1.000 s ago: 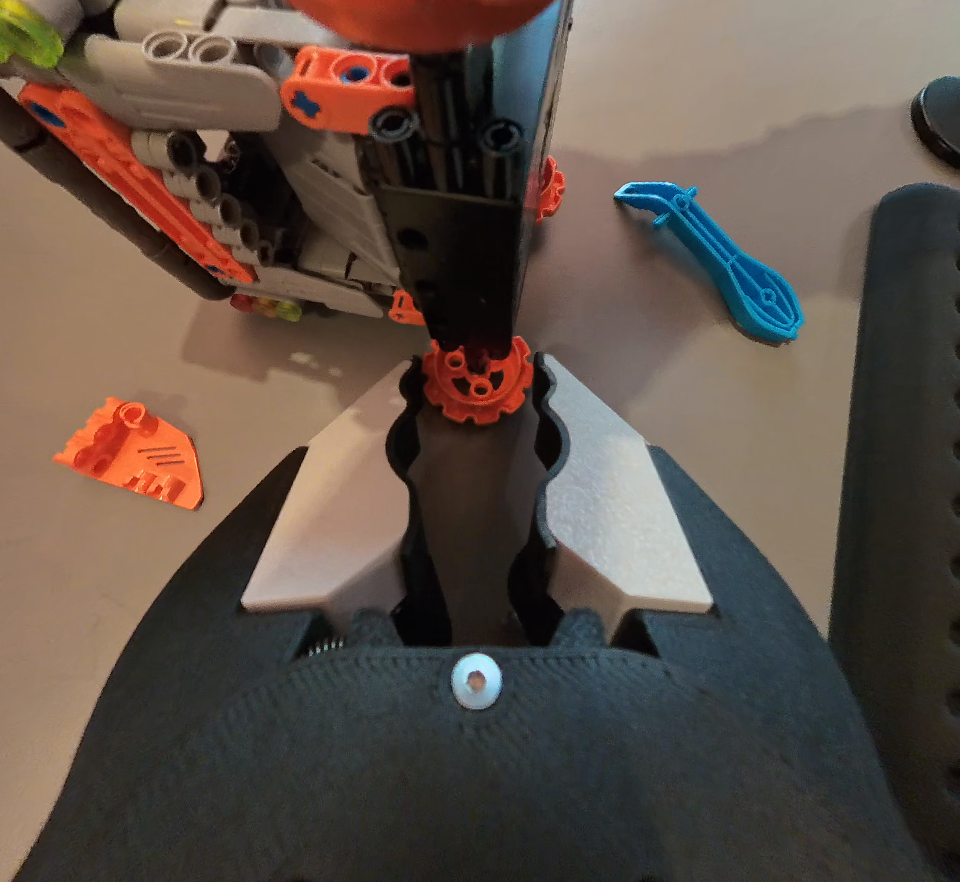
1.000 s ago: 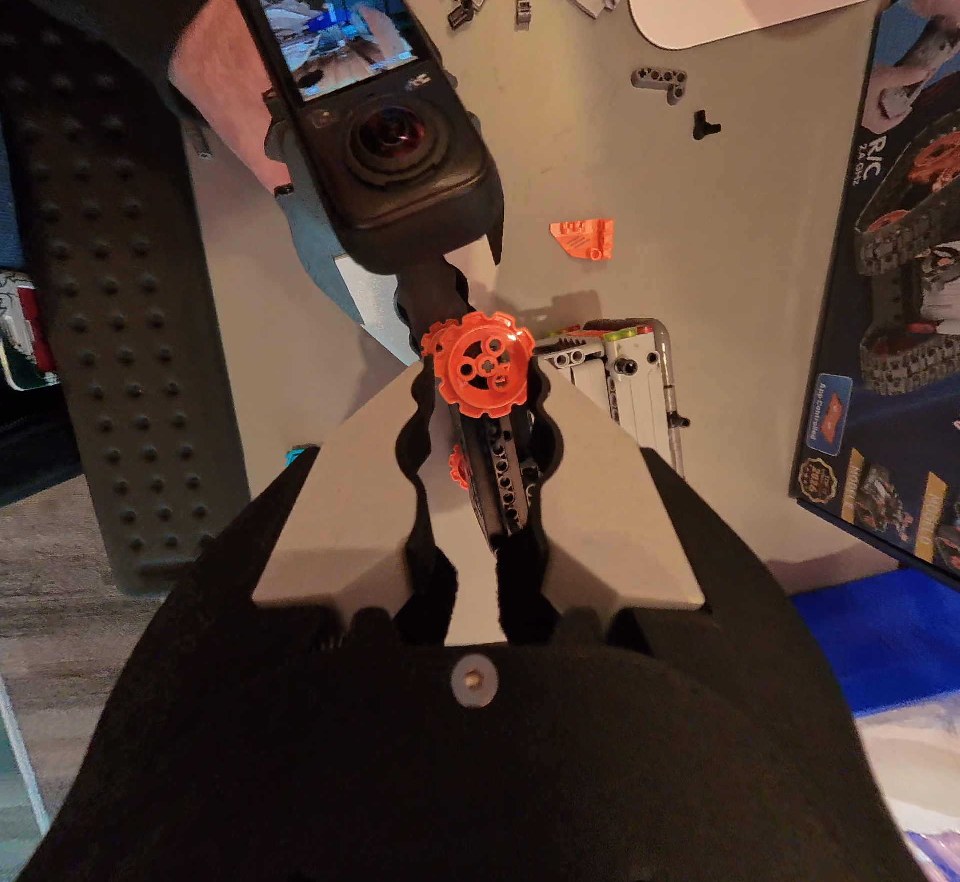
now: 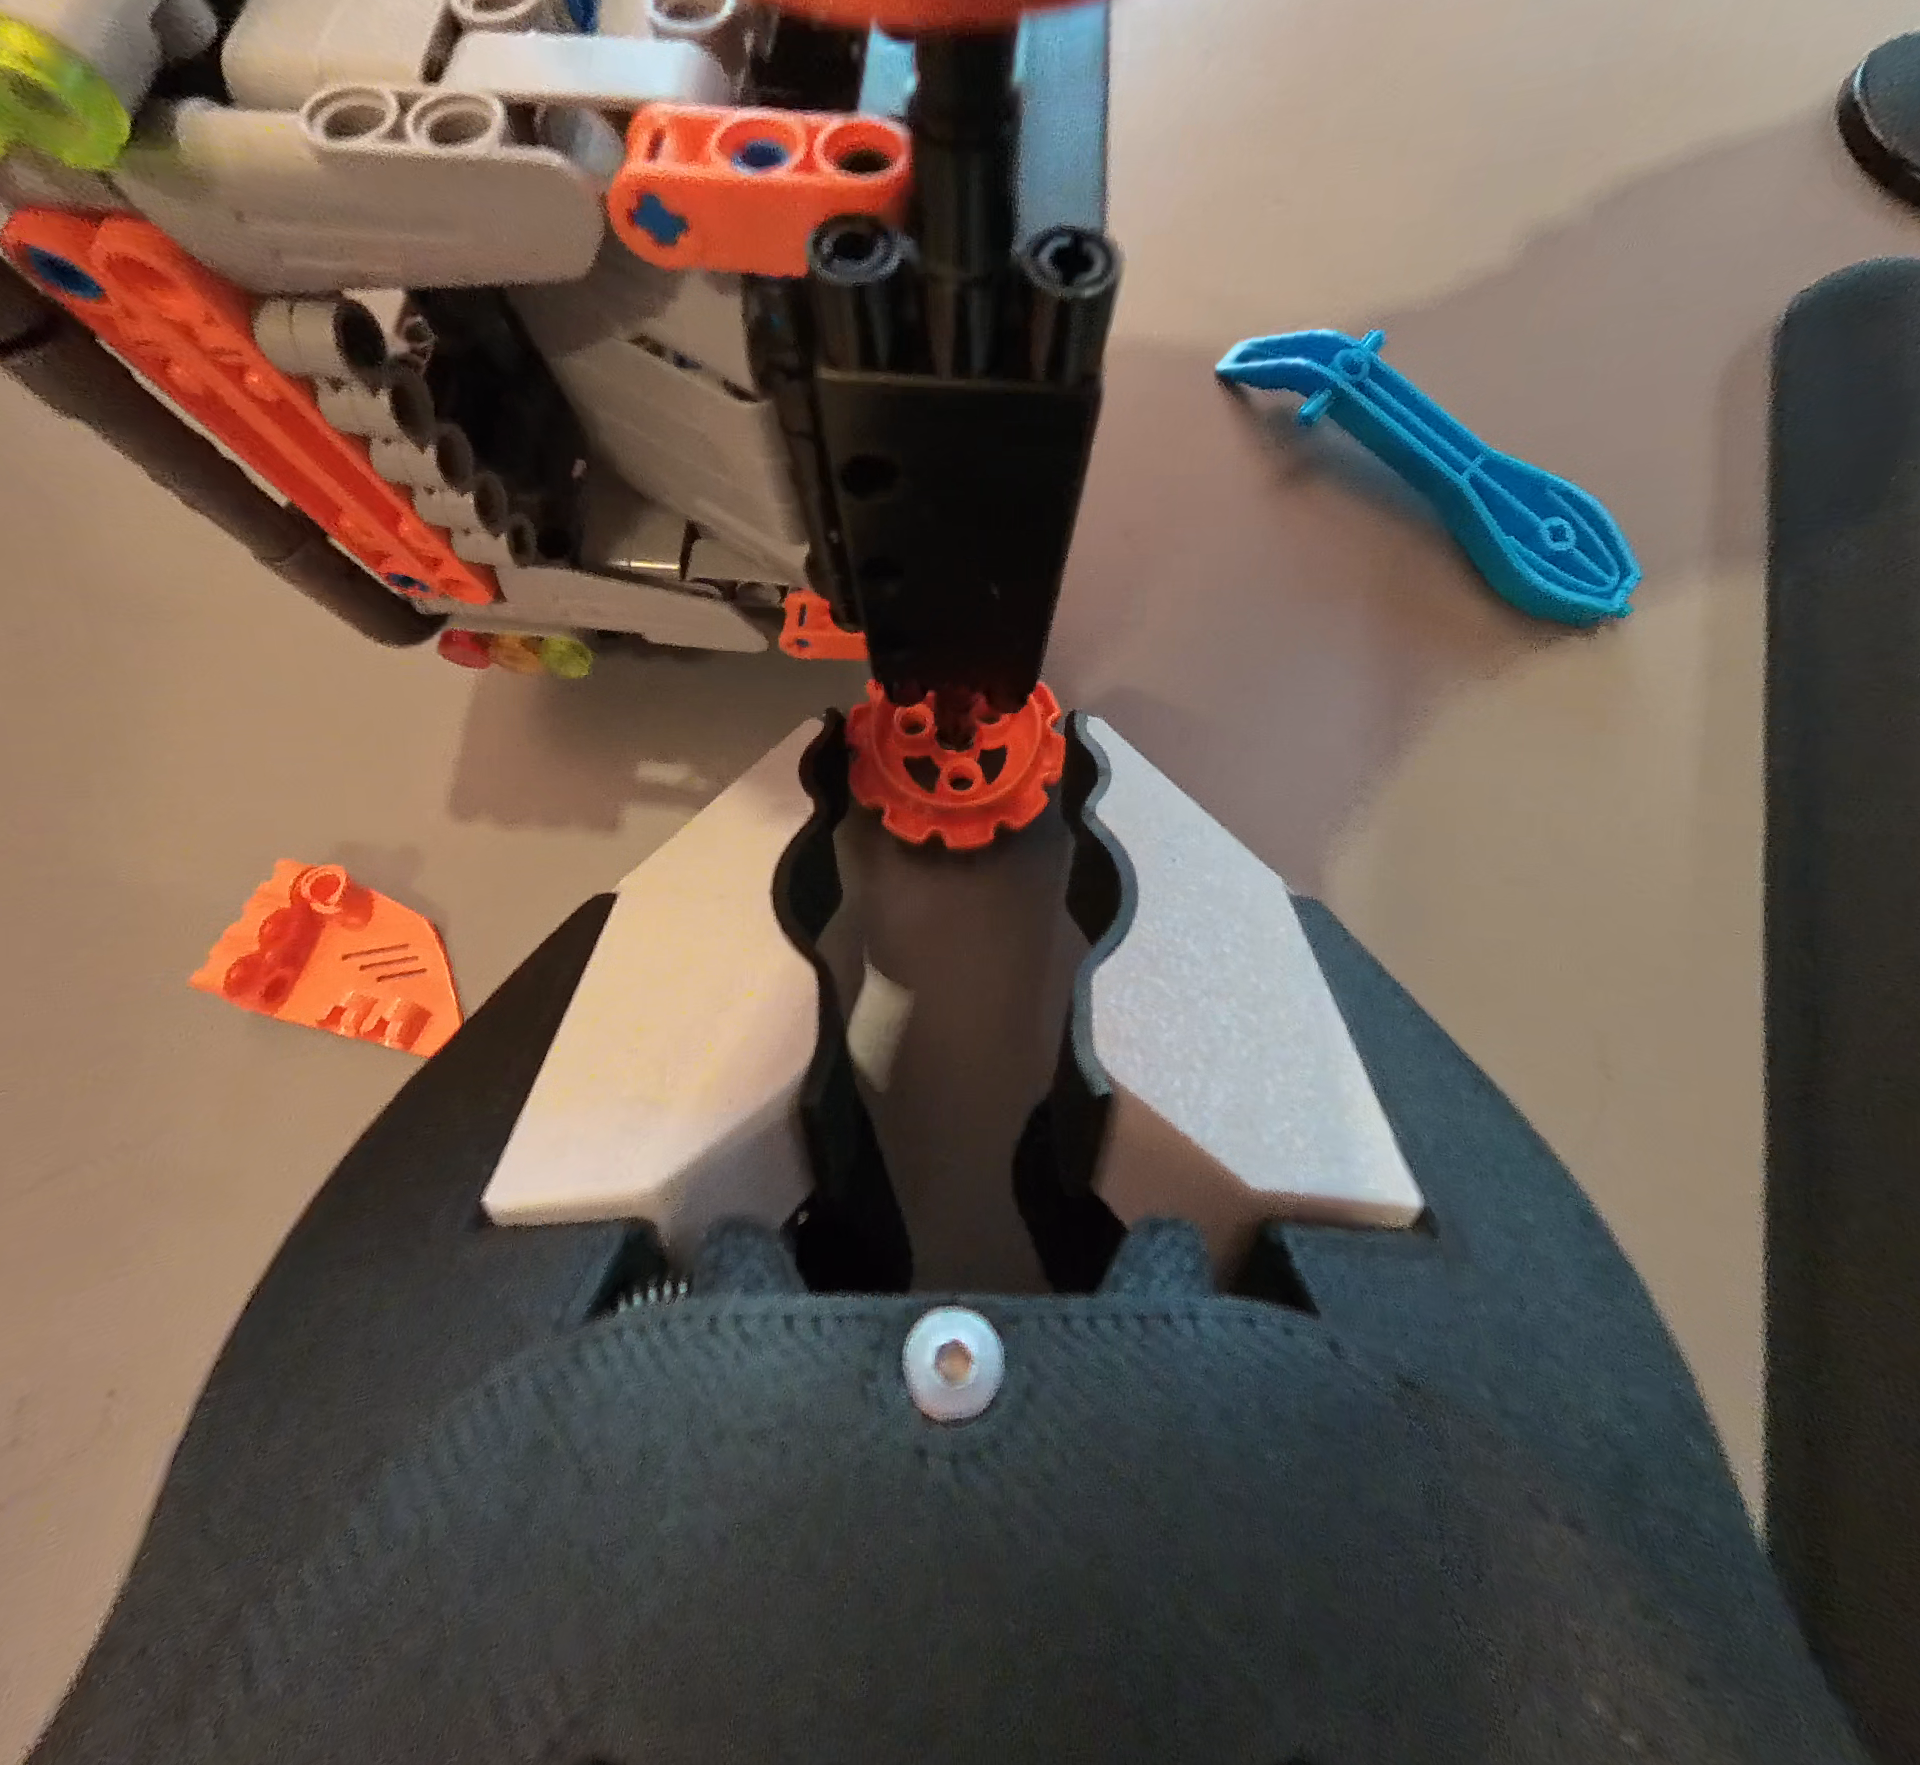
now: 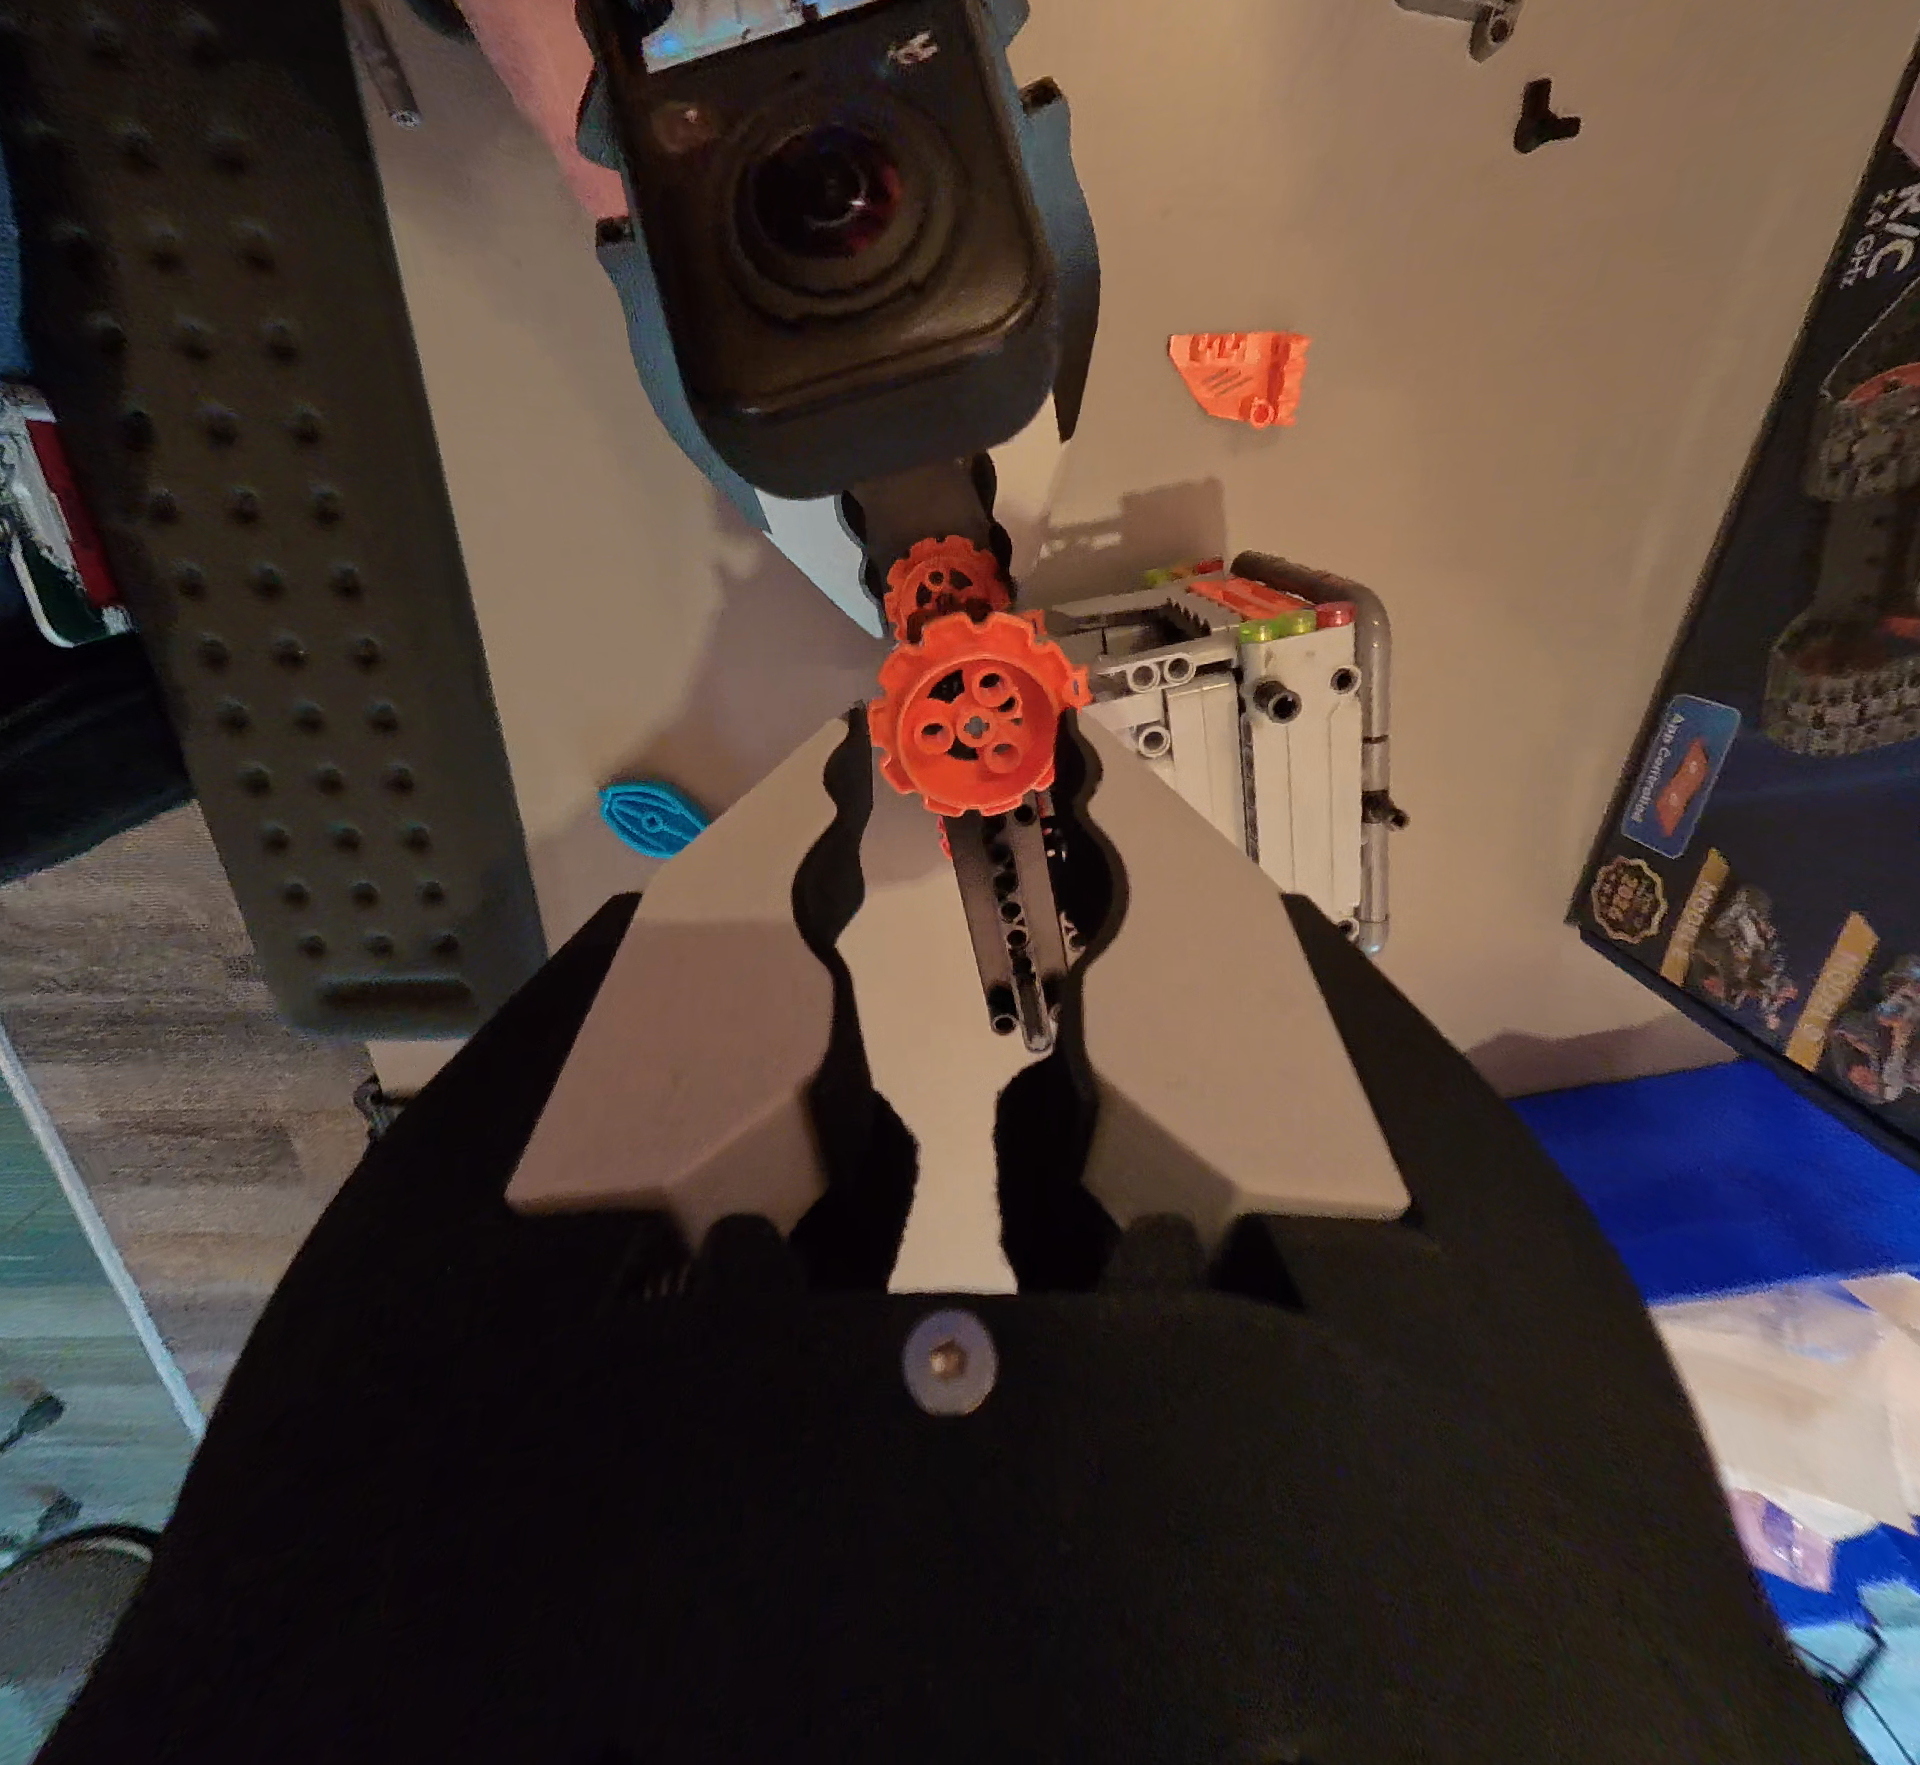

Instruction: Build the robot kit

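Now we see the left tongs (image 3: pixel 956 759) pinching a toothed orange plastic sprocket (image 3: pixel 954 773). Our right tongs (image 4: pixel 966 759) clamp a holed black beam (image 4: pixel 1013 926) under a larger sprocket (image 4: pixel 971 716).

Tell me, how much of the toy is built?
Built: a grey body with a black beam carrying two orange gears. In hand: the left hand-held gripper pinches the small gear, the right hand-held gripper the big gear. Left over: an orange panel, a grey bent piece and a black bit lie loose.
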Tool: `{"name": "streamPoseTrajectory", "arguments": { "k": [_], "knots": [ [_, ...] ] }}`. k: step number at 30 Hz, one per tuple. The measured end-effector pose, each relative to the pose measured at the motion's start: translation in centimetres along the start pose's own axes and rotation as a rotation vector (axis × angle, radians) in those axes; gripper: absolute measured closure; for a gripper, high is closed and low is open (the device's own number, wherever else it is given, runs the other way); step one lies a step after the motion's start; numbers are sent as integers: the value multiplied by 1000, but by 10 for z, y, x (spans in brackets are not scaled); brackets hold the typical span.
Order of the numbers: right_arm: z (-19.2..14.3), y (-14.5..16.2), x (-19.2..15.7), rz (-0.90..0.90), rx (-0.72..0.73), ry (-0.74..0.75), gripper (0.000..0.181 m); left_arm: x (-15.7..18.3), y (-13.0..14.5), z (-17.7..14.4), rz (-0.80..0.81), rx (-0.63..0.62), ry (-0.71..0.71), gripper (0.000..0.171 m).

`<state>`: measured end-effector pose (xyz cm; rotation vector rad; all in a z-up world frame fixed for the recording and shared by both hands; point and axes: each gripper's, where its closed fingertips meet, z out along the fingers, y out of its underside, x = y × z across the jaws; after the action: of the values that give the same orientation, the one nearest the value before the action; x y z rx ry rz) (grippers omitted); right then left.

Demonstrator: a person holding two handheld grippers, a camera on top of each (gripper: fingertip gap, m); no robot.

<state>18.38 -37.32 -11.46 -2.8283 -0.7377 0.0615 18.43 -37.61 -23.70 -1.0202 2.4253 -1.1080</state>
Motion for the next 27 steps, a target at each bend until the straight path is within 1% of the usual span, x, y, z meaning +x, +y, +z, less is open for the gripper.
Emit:
{"name": "streamPoseTrajectory", "arguments": {
  "k": [6, 27],
  "knots": [
    [1, 1, 0, -22, -76, -3, 148, 0, -1, 0, 6, 6, -13, 132],
    [3, -1, 4, -106, -205, 18, 148, 0, -2, 1, 17, 13, -23, 133]
  ]
}}
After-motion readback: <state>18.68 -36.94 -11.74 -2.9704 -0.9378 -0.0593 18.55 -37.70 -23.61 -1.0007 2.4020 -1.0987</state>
